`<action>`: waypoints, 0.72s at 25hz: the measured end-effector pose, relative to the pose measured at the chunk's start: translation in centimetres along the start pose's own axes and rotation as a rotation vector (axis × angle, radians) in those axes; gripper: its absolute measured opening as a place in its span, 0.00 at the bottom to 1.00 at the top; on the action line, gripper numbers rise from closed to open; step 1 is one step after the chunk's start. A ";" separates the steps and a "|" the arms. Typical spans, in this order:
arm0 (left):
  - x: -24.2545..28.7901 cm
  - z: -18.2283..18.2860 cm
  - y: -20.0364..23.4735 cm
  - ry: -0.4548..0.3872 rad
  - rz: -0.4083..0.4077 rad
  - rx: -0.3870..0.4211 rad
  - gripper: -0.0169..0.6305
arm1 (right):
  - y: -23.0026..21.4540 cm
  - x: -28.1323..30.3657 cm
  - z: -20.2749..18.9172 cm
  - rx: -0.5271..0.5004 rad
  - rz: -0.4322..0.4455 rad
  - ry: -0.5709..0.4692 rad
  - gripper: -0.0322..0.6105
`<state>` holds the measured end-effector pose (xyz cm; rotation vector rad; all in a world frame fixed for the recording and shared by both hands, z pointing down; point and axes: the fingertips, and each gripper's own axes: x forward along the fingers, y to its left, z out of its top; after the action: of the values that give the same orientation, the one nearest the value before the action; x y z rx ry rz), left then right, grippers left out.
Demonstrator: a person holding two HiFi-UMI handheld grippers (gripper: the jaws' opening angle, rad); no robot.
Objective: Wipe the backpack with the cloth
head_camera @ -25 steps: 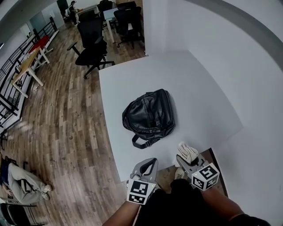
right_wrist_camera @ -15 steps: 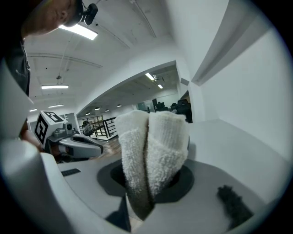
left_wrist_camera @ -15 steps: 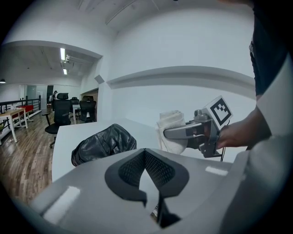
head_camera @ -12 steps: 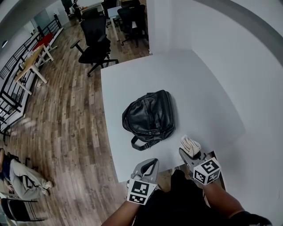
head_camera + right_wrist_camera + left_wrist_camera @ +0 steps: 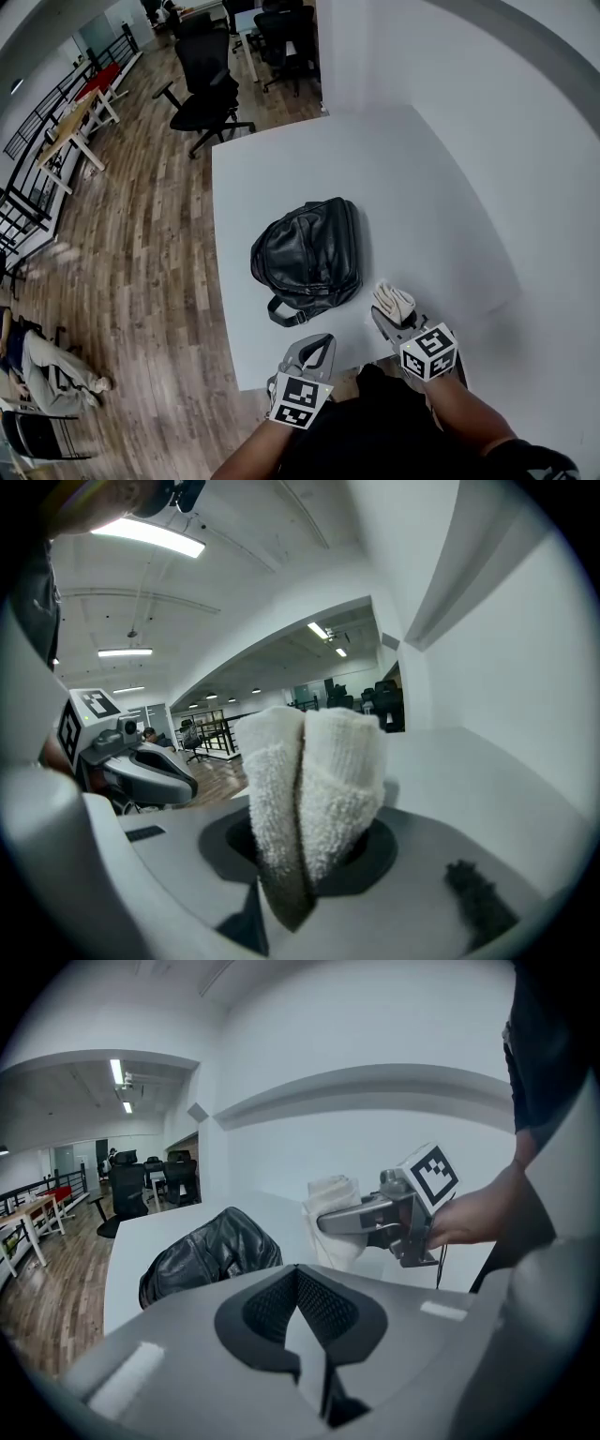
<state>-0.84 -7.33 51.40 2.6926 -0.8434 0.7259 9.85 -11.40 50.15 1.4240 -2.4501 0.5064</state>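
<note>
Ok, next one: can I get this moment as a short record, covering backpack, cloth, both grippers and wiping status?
surface: white table
backpack: black, lying on the table
cloth: white, folded, held in the right gripper
left gripper: shut, empty, near the table's front edge
contact: cloth beside backpack, not touching
wiping: not yet begun

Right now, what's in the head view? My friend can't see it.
A black backpack lies on a white table. Nearer the person, the right hand-held gripper grips a folded white cloth; the left hand-held gripper is shut and empty.
</note>
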 end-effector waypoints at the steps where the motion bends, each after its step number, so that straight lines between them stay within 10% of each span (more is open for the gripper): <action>1: 0.4 0.3 0.0 0.002 0.002 0.000 0.04 | -0.5 0.2 0.0 -0.002 0.001 0.004 0.21; 18: 6.8 2.9 1.9 0.048 0.039 -0.022 0.04 | -7.4 4.8 -1.1 0.016 0.053 0.061 0.21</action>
<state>4.04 -13.11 52.57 2.6351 -0.8893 0.7824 14.06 -18.03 54.29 1.3323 -2.4465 0.5741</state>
